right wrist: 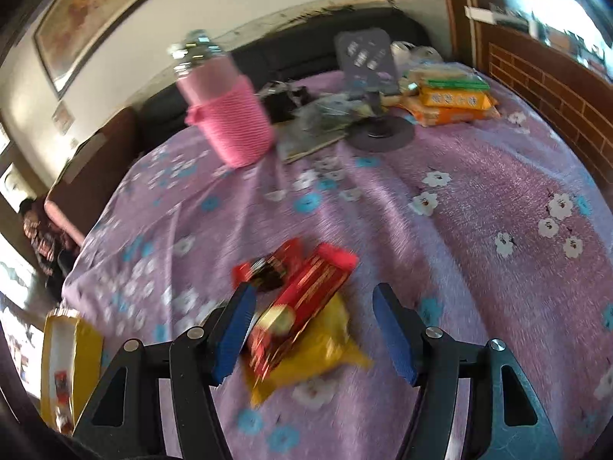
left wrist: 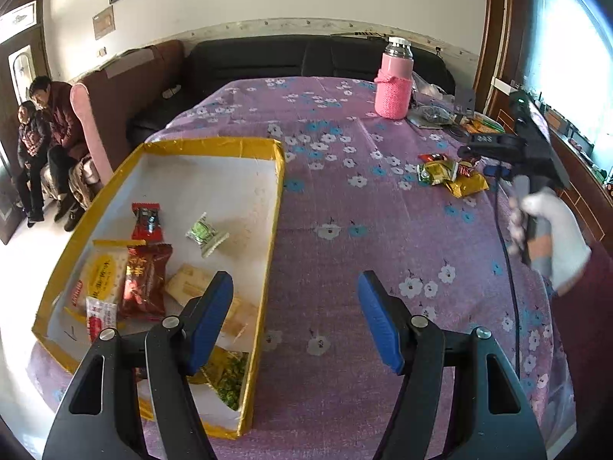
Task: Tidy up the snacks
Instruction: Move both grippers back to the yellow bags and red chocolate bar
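Both claws are hanging half open and holding nothing: the left claw (left wrist: pixel 295 322) beside the gold-edged white cardboard tray (left wrist: pixel 277 199) of wrapped snacks, on the purple flowered bench (left wrist: pixel 383 230). The right claw (right wrist: pixel 316 331) is straddling a blurred red foil packet (right wrist: pixel 306 299) lying on a yellow wrapper (right wrist: pixel 329 349), pads clear.

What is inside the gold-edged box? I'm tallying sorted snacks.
The box holds red packets, a green candy, a yellow-labelled pack and crackers. The left gripper, open, covers its near end.
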### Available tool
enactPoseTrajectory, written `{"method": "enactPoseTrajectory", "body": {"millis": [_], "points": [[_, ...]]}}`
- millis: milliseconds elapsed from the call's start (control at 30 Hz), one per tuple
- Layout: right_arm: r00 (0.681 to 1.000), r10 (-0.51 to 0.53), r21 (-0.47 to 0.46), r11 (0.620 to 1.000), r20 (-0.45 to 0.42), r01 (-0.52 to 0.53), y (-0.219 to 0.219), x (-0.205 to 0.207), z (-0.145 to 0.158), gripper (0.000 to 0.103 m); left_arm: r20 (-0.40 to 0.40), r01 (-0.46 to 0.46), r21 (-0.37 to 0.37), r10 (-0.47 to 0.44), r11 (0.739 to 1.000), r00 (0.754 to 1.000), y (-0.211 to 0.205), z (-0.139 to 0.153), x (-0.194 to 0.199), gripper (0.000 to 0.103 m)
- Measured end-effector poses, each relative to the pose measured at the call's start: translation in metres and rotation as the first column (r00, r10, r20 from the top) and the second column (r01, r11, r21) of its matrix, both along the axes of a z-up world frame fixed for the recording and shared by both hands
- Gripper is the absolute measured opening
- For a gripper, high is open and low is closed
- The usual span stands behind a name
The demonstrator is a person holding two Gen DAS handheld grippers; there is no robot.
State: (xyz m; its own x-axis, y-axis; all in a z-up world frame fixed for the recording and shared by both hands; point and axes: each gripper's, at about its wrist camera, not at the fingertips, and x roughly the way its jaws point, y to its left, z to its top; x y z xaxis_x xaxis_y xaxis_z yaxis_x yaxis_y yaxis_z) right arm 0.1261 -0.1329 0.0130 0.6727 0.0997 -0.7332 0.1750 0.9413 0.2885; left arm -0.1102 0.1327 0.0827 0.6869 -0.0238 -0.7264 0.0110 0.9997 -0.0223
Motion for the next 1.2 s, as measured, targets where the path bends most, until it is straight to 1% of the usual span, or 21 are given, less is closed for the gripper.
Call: {"method": "enactPoseTrajectory", "body": {"millis": [100, 133, 167, 200, 233, 267, 367, 400, 467, 500, 533, 600, 667, 767, 900, 967, 1067, 1100, 1133, 1167, 1200], "points": [[0.999, 0.001, 0.004, 1.0, -0.038, 0.0, -0.002, 0.016, -0.008, 0.065, -0.016, 0.014, -0.013, -0.014, 1.0, 1.0, -0.003, -0.004, 0.002, 0.067], [0.997, 0.036, 0.009, 0.999, -0.062, -0.035, 0.003, 0.022, -0.013, 0.064, -0.021, 0.018, -0.014, -0.019, 1.0, 1.0, -0.005, -0.005, 0.003, 0.067], [0.994, 0.074, 0.009, 0.997, -0.078, -0.073, 0.008, 0.025, -0.017, 0.056, -0.025, 0.022, -0.016, -0.022, 1.0, 0.999, -0.006, -0.007, 0.003, 0.067], [0.99, 0.111, -0.003, 0.994, -0.089, -0.112, 0.016, 0.025, -0.019, 0.054, -0.027, 0.025, -0.018, -0.025, 1.0, 0.999, -0.007, -0.008, 0.003, 0.067], [0.985, 0.149, -0.05, 0.987, -0.089, -0.154, 0.028, 0.019, -0.02, 0.052, -0.031, 0.028, -0.023, -0.029, 0.999, 0.999, -0.007, -0.009, 0.003, 0.067], [0.978, 0.189, -0.071, 0.978, -0.09, -0.196, 0.037, 0.013, -0.019, 0.051, -0.034, 0.029, -0.027, -0.03, 0.999, 0.999, -0.007, -0.01, 0.003, 0.067], [0.934, 0.34, -0.047, 0.937, -0.11, -0.346, 0.06, -0.009, -0.019, 0.046, -0.05, 0.037, -0.049, -0.04, 0.998, 0.998, -0.008, -0.013, 0.003, 0.067], [0.907, 0.407, -0.005, 0.912, -0.109, -0.41, 0.066, -0.018, -0.019, 0.045, -0.054, 0.038, -0.054, -0.041, 0.998, 0.998, -0.008, -0.013, 0.003, 0.067], [0.841, 0.536, 0.136, 0.841, -0.075, -0.524, 0.072, -0.036, -0.014, 0.044, -0.055, 0.037, -0.058, -0.041, 0.998, 0.998, -0.007, -0.013, 0.001, 0.067], [0.835, 0.549, 0.165, 0.829, -0.049, -0.535, 0.069, -0.044, -0.01, 0.046, -0.055, 0.035, -0.061, -0.038, 0.998, 0.998, -0.006, -0.013, 0.0, 0.067], [0.851, 0.525, 0.169, 0.841, -0.019, -0.514, 0.061, -0.052, -0.004, 0.047, -0.057, 0.032, -0.065, -0.036, 0.997, 0.998, -0.005, -0.014, -0.001, 0.067], [0.888, 0.46, 0.171, 0.875, 0.001, -0.453, 0.046, -0.059, 0.002, 0.053, -0.062, 0.03, -0.082, -0.035, 0.996, 0.997, -0.004, -0.014, -0.001, 0.067], [0.917, 0.399, 0.155, 0.906, 0.004, -0.395, 0.036, -0.068, 0.002, 0.054, -0.069, 0.032, -0.103, -0.039, 0.994, 0.997, -0.003, -0.016, -0.002, 0.067], [0.921, 0.39, 0.155, 0.911, -0.02, -0.382, 0.036, -0.076, -0.006, 0.054, -0.081, 0.04, -0.133, -0.051, 0.99, 0.995, -0.004, -0.018, -0.003, 0.067], [0.929, 0.37, 0.151, 0.92, -0.027, -0.362, 0.043, -0.068, -0.012, 0.059, -0.091, 0.045, -0.143, -0.058, 0.989, 0.994, -0.008, -0.019, -0.004, 0.067], [0.934, 0.356, 0.099, 0.931, -0.032, -0.352, 0.056, -0.059, -0.014, 0.059, -0.089, 0.05, -0.146, -0.063, 0.988, 0.994, -0.009, -0.018, -0.005, 0.067], [0.941, 0.333, -0.054, 0.94, -0.064, -0.336, 0.078, -0.044, -0.017, 0.058, -0.082, 0.068, -0.161, -0.082, 0.985, 0.993, -0.011, -0.015, -0.007, 0.067], [0.941, 0.327, -0.098, 0.937, -0.083, -0.334, 0.085, -0.04, -0.021, 0.054, -0.081, 0.08, -0.166, -0.094, 0.983, 0.992, -0.013, -0.015, -0.007, 0.067], [0.941, 0.323, -0.116, 0.936, -0.1, -0.334, 0.088, -0.038, -0.024, 0.053, -0.081, 0.092, -0.173, -0.107, 0.981, 0.991, -0.014, -0.015, -0.007, 0.067], [0.943, 0.315, -0.145, 0.933, -0.108, -0.328, 0.089, -0.037, -0.026, 0.045, -0.084, 0.107, -0.185, -0.124, 0.977, 0.989, -0.015, -0.015, -0.006, 0.067], [0.946, 0.307, -0.18, 0.929, -0.109, -0.322, 0.091, -0.038, -0.026, 0.03, -0.088, 0.126, -0.204, -0.146, 0.971, 0.985, -0.017, -0.015, -0.005, 0.067]]}}
